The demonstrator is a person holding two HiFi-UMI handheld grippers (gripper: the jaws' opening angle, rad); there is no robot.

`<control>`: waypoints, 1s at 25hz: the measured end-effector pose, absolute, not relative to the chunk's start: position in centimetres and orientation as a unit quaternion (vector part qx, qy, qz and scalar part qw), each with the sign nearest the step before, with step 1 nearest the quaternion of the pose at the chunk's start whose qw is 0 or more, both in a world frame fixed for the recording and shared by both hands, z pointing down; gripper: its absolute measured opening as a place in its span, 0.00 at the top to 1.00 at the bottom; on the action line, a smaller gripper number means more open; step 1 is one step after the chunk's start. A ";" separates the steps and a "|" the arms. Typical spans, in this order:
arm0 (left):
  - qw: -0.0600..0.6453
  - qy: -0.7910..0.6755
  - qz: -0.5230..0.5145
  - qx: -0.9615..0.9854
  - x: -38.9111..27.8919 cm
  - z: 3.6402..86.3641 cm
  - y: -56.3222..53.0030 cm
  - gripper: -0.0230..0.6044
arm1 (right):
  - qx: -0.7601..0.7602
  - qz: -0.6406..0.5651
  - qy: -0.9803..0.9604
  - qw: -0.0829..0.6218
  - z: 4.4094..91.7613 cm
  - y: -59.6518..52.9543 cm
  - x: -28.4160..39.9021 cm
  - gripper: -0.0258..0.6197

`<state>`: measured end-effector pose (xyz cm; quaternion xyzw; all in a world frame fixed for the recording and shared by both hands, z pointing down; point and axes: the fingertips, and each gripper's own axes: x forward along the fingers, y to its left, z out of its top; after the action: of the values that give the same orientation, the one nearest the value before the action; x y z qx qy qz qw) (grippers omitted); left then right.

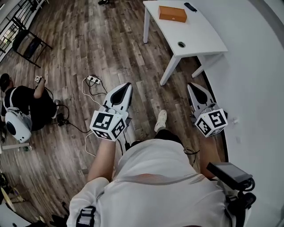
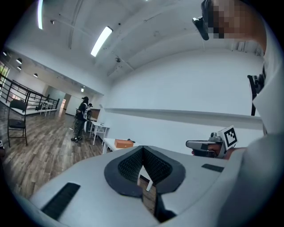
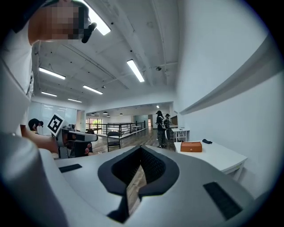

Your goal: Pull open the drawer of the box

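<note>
Right gripper [image 3: 141,149] closed, ribbed black pads [image 3: 155,166], rectangular orange box [image 3: 191,146], white table [image 3: 217,157]

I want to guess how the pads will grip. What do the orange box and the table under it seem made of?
Orange box: possibly wood or leatherette, matte, evenly coloured; too far away to be sure. Table: probably laminate or painted board, with a smooth, uniformly white top and legs.

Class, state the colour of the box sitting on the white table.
The box is orange-brown; it shows best in the head view.
</note>
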<state>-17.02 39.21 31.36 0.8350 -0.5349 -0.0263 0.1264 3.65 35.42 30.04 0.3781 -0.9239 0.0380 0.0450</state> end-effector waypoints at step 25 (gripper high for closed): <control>0.093 -0.551 0.016 0.829 -6.8 29.5 8.0 0.95 | 0.369 0.072 -0.927 0.011 32.7 3.7 13.8 0.96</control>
<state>-6.83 8.01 29.50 0.8288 -0.5515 0.0164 0.0933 13.80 3.69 32.72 0.3691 -0.9265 0.0721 0.0106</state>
